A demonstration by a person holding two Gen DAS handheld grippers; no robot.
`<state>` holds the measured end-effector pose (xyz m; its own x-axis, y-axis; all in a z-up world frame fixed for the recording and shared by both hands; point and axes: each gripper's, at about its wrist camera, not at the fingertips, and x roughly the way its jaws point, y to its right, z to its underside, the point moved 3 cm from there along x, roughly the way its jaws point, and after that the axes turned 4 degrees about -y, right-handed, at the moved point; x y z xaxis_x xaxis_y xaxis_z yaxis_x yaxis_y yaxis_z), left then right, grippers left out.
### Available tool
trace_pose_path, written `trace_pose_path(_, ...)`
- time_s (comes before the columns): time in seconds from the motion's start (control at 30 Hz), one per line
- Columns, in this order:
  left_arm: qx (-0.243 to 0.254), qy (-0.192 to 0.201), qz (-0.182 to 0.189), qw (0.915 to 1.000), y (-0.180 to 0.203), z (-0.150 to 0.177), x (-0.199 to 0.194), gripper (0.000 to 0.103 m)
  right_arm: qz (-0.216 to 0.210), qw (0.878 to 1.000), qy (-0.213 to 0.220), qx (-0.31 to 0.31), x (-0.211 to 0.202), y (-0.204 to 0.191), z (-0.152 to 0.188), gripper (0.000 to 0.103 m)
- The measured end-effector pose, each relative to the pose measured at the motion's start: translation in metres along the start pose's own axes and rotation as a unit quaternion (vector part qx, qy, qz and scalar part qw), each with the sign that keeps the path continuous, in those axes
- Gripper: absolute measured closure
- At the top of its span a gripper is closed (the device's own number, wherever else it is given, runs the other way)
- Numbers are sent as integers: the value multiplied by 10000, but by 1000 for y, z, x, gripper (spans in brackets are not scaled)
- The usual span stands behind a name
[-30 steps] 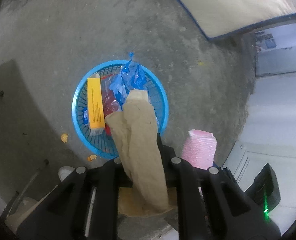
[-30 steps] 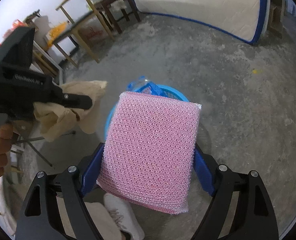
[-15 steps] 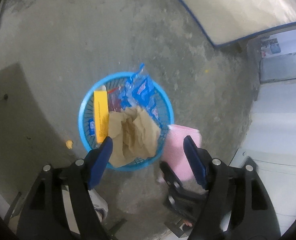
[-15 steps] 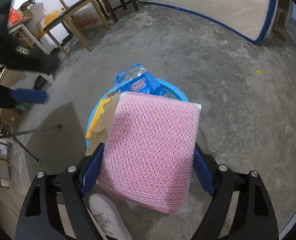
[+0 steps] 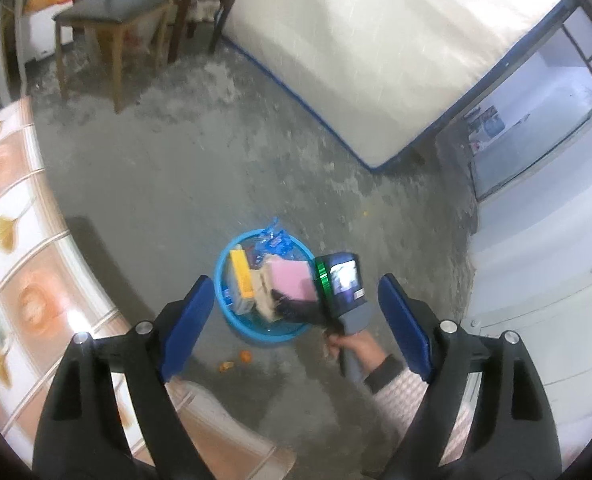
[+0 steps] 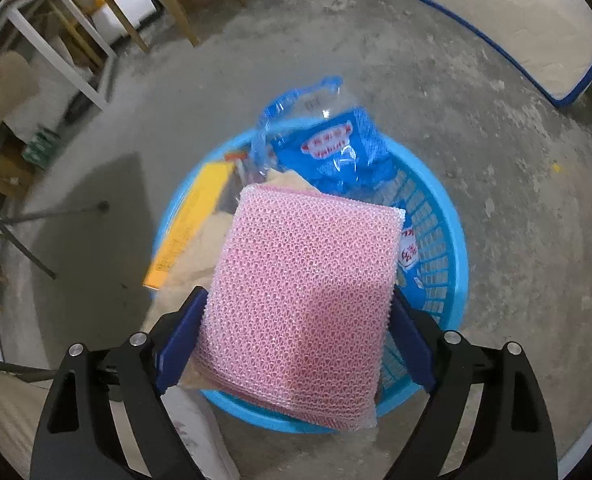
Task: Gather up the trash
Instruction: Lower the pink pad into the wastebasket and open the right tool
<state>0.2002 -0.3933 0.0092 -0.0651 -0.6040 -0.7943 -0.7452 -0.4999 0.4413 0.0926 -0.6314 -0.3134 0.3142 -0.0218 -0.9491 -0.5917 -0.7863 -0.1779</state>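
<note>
Two tools: our left tool (image 5: pixel 296 312) is opening with nothing between its pads, high above the blue basket (image 5: pixel 262 330). Our right tool (image 6: pixel 297 334), jaws also opening, has the pink mesh packet (image 6: pixel 307 292) between its pads over the basket.

Bare concrete room around the work

A white mattress (image 5: pixel 375 52) with blue edging leans beside a dark-topped wooden stool (image 5: pixel 108 20); a floral tiled bench (image 5: pixel 12 216) curves at left.

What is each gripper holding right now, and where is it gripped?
The right gripper, jaws opening, has the pink mesh pad between its fingers by its near side edges, over the blue basket. The left gripper, opening, holds nothing.
</note>
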Motion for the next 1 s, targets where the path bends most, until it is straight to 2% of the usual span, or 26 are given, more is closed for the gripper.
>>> trace_pose_path(0.13,-126,261,-105,9995,-28,42,-45,22,-74,9997,222,-31,-30,4,3,17)
trace_pose_path(0.27,-501,626,-204,9966,-63,83,-84,22,-385,9987,330,64,-52,7,8,17)
trace_pose_path(0.37,-827,938,-362,9915,-86,114,-110,22,-470,9984,299,63,-51,5,10,17)
trace_pose_path(0.5,-1186,1224,-608,9835,-111,147,-135,22,-321,9992,221,36,-33,-2,4,17)
trace_pose_path(0.63,-1365,1416,-637,9784,-123,164,-151,22,97,9997,164,119,-4,-4,-5,11)
trace_pose_path(0.77,-1557,1533,-554,9743,-136,177,-163,22,75,9988,-355,320,26,-2,-7,10)
trace_pose_path(1.0,-1649,1616,-430,9720,-148,179,-164,22,-47,9993,-151,324,-1,3,-7,10)
